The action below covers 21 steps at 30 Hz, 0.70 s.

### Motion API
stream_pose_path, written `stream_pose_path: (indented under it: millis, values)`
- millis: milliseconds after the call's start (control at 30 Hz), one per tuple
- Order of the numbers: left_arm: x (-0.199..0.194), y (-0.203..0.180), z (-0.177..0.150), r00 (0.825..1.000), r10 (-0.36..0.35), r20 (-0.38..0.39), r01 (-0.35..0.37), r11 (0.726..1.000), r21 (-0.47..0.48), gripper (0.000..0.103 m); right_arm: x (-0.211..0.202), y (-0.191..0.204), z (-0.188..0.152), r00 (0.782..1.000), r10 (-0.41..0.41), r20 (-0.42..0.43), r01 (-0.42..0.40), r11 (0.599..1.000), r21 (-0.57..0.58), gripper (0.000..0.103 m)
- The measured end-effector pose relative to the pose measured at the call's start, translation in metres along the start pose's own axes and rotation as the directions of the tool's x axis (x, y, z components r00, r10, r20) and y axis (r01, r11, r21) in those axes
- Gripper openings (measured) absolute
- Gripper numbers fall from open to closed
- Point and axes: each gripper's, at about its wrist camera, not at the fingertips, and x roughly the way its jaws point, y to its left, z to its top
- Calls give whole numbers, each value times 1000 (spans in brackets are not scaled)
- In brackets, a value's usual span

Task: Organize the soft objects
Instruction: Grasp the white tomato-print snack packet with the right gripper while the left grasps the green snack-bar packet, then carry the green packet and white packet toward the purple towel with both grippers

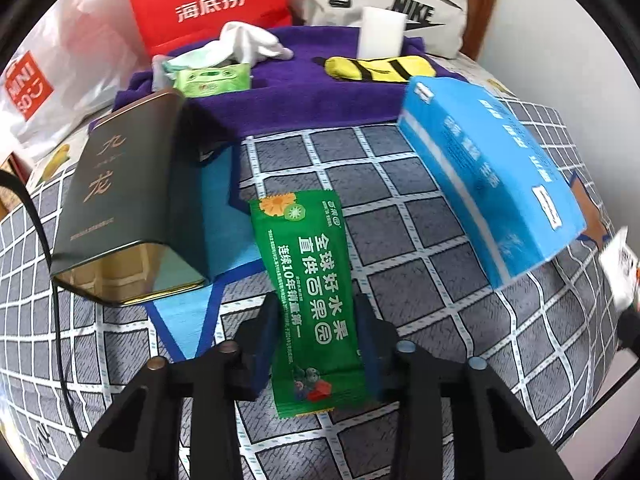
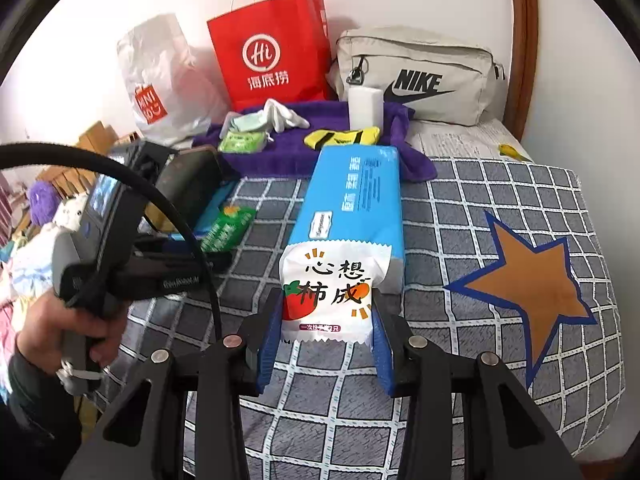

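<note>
The flat green plastic sachet with white lettering (image 1: 308, 304) lies on the grey checked bedsheet (image 1: 420, 240), its near end between the blue pads of the left tool (image 1: 318, 340), which close in on its long edges. It looks light, limp and slick, so I judge it will buckle if squeezed hard; a hold across the width near one end suits it best. Over on the right, the right tool (image 2: 326, 320) is clamped on the lower half of a white crinkly packet printed with a red fruit (image 2: 332, 292), held off the bed, its sealed edges stiff and its middle soft. Behind it lies the long blue soft-pack of tissues (image 2: 352, 204), squashy and bulky. Further back, the purple towel (image 1: 304, 96) carries a white glove (image 1: 252, 42) and a yellow-and-black pouch (image 1: 380, 68).
</note>
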Motion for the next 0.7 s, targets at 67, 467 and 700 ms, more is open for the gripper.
stream_pose_path:
  millis: [67,467,700]
  values:
    - [0,-1,1,1000,-13,0,13,1000,15,24,-1,0,3,1000,-1,5,1,1000,-3,40]
    - [-49,2,6,988,-145,53,144,989,22,20,4,-1,30,1000,9,19,-9,1000,-7,40]
    - [-78,16,12,984,-145,104,143,989,25,20,12,-1,49,1000,14,10,-14,1000,-7,41]
